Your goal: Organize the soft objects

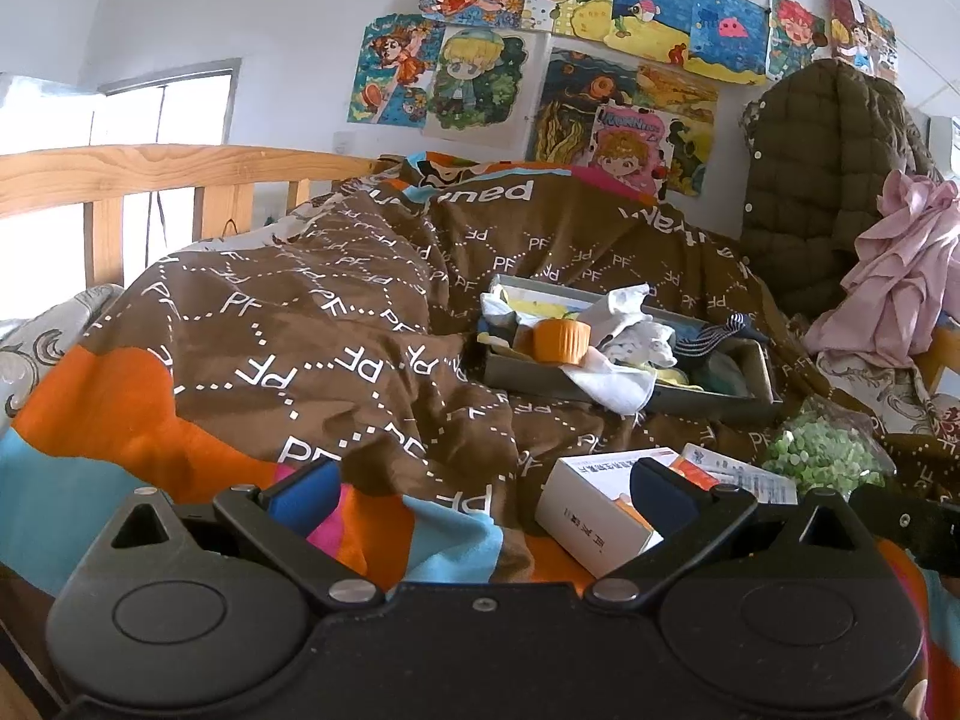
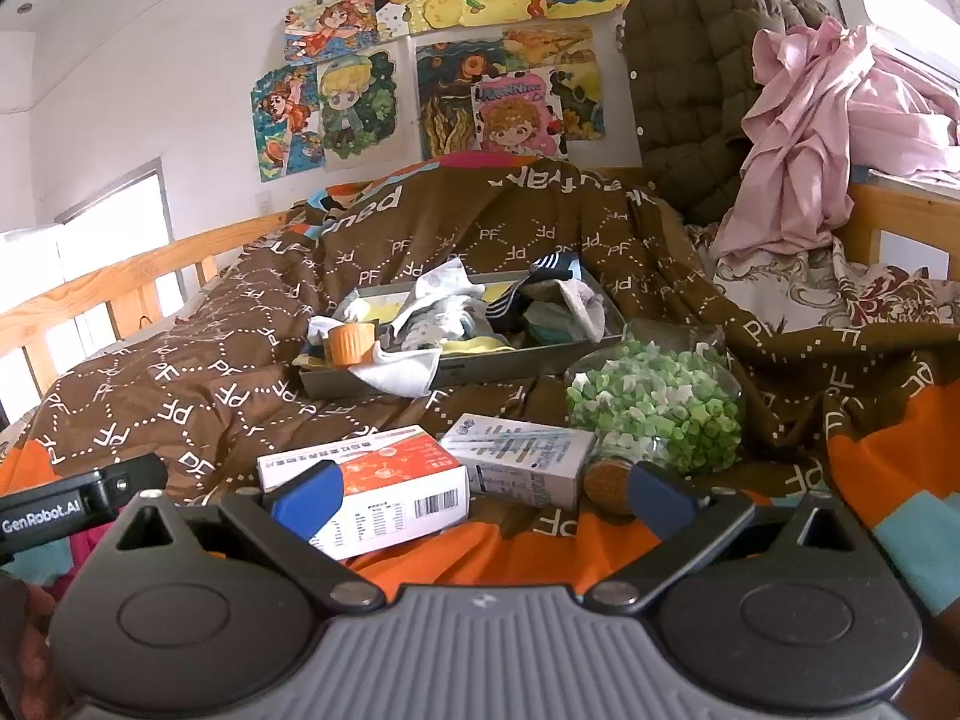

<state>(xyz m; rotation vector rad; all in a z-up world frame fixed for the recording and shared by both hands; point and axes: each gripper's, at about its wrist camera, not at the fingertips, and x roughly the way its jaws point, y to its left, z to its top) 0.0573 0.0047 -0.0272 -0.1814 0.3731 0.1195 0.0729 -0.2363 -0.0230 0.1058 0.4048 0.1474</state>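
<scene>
A grey tray (image 1: 516,373) (image 2: 468,369) lies on the brown quilt, holding socks and cloths: a white cloth (image 1: 612,381) (image 2: 402,369), a navy striped sock (image 1: 708,336) (image 2: 549,270) and an orange cup (image 1: 561,339) (image 2: 351,342). My left gripper (image 1: 480,495) is open and empty, low over the quilt in front of the tray. My right gripper (image 2: 483,498) is open and empty, above an orange-white box (image 2: 384,483) (image 1: 594,516).
A second white box (image 2: 522,456) (image 1: 741,471) and a glass jar of green paper stars (image 2: 654,405) (image 1: 822,453) lie in front of the tray. A pink garment (image 2: 822,120) (image 1: 900,276) and an olive quilted jacket (image 1: 822,180) (image 2: 690,72) hang right. A wooden bed rail (image 1: 150,171) runs left.
</scene>
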